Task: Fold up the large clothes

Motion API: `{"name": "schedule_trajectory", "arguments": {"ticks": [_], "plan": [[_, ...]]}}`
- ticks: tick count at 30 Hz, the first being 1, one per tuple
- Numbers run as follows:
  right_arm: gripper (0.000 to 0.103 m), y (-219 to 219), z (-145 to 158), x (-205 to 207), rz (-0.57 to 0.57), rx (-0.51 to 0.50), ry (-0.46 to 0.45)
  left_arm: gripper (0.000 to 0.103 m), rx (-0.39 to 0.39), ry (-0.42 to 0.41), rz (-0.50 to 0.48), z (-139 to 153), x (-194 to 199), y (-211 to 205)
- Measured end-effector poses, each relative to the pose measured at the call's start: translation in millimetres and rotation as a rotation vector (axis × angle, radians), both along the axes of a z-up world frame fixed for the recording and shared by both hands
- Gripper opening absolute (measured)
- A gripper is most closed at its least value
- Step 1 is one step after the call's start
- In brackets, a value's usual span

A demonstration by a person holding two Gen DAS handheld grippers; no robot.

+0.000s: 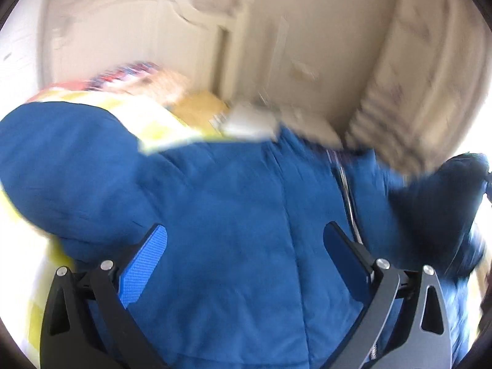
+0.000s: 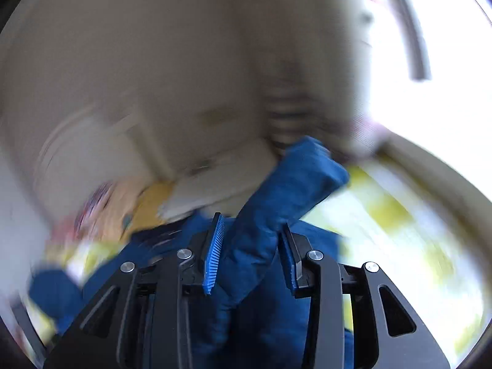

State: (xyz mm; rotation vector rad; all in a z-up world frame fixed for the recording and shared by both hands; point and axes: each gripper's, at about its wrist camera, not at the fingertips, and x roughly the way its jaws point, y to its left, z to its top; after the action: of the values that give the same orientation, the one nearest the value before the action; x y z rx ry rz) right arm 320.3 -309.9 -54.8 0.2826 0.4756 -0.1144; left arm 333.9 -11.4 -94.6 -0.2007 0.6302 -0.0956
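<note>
A large blue padded jacket (image 1: pixel 233 190) lies spread on a yellow and white checked sheet (image 1: pixel 160 126), its silver zip (image 1: pixel 347 196) running up the right side. My left gripper (image 1: pixel 246 240) hovers just over the jacket's body, jaws wide and open with nothing pinched between the blue pads (image 1: pixel 144 264). In the right wrist view a thick fold of the blue jacket (image 2: pixel 289 184), perhaps a sleeve, sticks up between the fingers. My right gripper (image 2: pixel 250 250) is shut on that fold, and the cloth fills the gap between the pads. Both views are blurred.
Behind the bed stand a cream panelled door or headboard (image 1: pixel 138 46) and a beige striped cloth (image 1: pixel 399 107). A brown box (image 1: pixel 200 104) and colourful patterned items (image 1: pixel 129 73) lie at the sheet's far edge. A bright window (image 2: pixel 430 46) is at the right.
</note>
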Motion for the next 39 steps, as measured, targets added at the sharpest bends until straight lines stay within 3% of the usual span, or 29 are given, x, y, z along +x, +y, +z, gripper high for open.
{"name": "schedule_trajectory", "arguments": {"ticks": [2, 3, 5, 7, 10, 14, 16, 19, 23, 27, 28, 30, 31, 33, 34, 36, 37, 39], "plan": [[0.043, 83.0, 8.4, 23.6, 0.288, -0.189, 0.048, 0.101, -0.058, -0.055, 0.084, 6.6, -6.7, 20.8], [0.062, 109.8, 6.3, 29.6, 0.371, -0.245, 0.080, 0.101, -0.080, -0.066, 0.117, 7.9, -8.2, 29.3], [0.077, 153.9, 1.1, 29.9, 0.462, -0.347, 0.095, 0.101, -0.131, -0.058, 0.174, 6.8, -6.3, 46.1], [0.077, 165.7, -4.6, 22.8, 0.493, -0.369, 0.078, 0.101, -0.170, -0.030, 0.190, 3.1, -1.3, 53.7], [0.077, 130.8, -6.3, 4.4, 0.435, -0.279, 0.057, 0.100, -0.207, 0.018, 0.145, -3.4, 7.0, 52.8], [0.077, 64.6, -14.0, -33.7, 0.193, -0.184, 0.098, 0.100, -0.282, 0.069, 0.020, -12.3, 14.4, 45.1], [0.077, 22.7, -38.5, -35.9, 0.042, -0.115, 0.191, 0.100, -0.322, 0.122, -0.007, -20.9, 21.1, 45.3], [0.077, -17.0, -77.7, -46.1, -0.095, -0.015, 0.263, 0.100, -0.331, 0.162, 0.002, -29.7, 28.9, 46.3], [0.083, -48.0, -109.0, -47.4, -0.132, 0.169, 0.249, 0.100, -0.248, 0.153, -0.012, -30.7, 29.7, 32.3], [0.085, -69.0, -112.7, -61.7, -0.103, 0.339, 0.122, 0.096, -0.120, 0.115, -0.078, -24.7, 27.6, 4.6], [0.085, -79.4, -113.1, -67.9, -0.104, 0.410, 0.079, 0.096, -0.076, 0.126, -0.099, -25.6, 31.3, -5.1], [0.085, -94.1, -114.0, -73.9, -0.136, 0.482, 0.051, 0.095, 0.013, 0.225, -0.115, -38.2, 46.8, -21.6], [0.085, -99.9, -115.6, -74.8, -0.155, 0.500, 0.053, 0.089, 0.031, 0.237, -0.116, -39.5, 48.2, -23.9], [0.084, -107.3, -115.2, -72.3, -0.172, 0.529, 0.071, 0.055, 0.002, 0.213, -0.187, -34.8, 44.3, -27.1], [0.084, -107.2, -113.7, -71.6, -0.174, 0.521, 0.075, 0.029, 0.037, 0.181, -0.164, -29.2, 37.9, -26.8], [0.084, -104.5, -113.4, -72.4, -0.169, 0.507, 0.081, 0.016, 0.044, 0.106, -0.141, -14.4, 25.6, -19.7], [0.084, -103.2, -113.4, -72.7, -0.168, 0.500, 0.081, 0.014, -0.031, 0.071, -0.126, -2.5, 16.3, -5.2], [0.084, -100.3, -113.3, -75.9, -0.170, 0.496, 0.078, 0.012, -0.087, 0.023, -0.051, 15.3, 3.2, 18.0]]}}
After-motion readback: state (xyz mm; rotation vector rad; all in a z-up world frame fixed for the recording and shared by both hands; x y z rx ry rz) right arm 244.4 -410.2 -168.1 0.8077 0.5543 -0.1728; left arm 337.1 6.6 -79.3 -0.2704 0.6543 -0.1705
